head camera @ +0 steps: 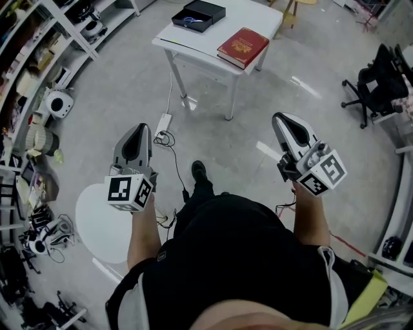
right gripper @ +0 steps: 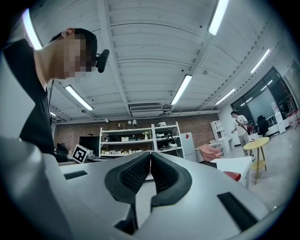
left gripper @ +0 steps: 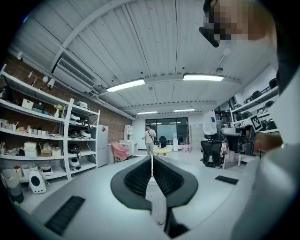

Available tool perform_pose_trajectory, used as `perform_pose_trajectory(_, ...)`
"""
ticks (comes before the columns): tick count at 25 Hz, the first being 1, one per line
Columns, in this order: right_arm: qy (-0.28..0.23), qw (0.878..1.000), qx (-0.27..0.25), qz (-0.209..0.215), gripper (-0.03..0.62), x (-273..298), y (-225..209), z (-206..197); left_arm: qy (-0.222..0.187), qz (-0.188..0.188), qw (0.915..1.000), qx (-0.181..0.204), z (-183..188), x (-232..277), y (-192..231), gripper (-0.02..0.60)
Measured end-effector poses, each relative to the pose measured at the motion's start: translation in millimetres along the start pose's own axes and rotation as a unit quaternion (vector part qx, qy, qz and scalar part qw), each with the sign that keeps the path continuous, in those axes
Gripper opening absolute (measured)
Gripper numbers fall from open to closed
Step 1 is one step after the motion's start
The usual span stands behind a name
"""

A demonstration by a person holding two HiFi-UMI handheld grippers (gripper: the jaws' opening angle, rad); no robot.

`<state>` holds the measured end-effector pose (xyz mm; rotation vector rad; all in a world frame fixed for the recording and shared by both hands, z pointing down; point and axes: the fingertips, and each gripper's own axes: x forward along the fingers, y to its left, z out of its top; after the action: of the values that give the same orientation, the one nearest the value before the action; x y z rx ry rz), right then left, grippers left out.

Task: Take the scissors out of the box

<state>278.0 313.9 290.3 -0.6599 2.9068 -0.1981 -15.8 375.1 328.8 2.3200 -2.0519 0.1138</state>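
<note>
We have yet to start the real work: the blue-handled metal scissors [head camera: 189, 20] lie inside the shallow, open black box [head camera: 216, 11] on the white rectangular table [head camera: 193, 46], at twelve o'clock and well apart from us. Our left gripper [head camera: 141, 127] and right gripper [head camera: 278, 116] each have their ribbed black rubber pads [left gripper: 138, 177] pressed together on nothing. Approaching, grasping and lifting are all still to do. A glossy red hardcover book [head camera: 242, 46] lies at four o'clock of the box.
</note>
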Motion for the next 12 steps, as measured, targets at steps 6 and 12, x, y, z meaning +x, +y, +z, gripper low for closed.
perform_pose_trajectory(6,0.004,1.0,0.01,-0.001,0.031,63,-35,-6,0.005,-0.008,0.9999,-0.007,-5,56,48,0.023)
perform_pose_trajectory(12,0.01,1.0,0.011,0.0,0.031,134,-62,-9,0.005,-0.013,0.9999,-0.006,0,106,102,0.023)
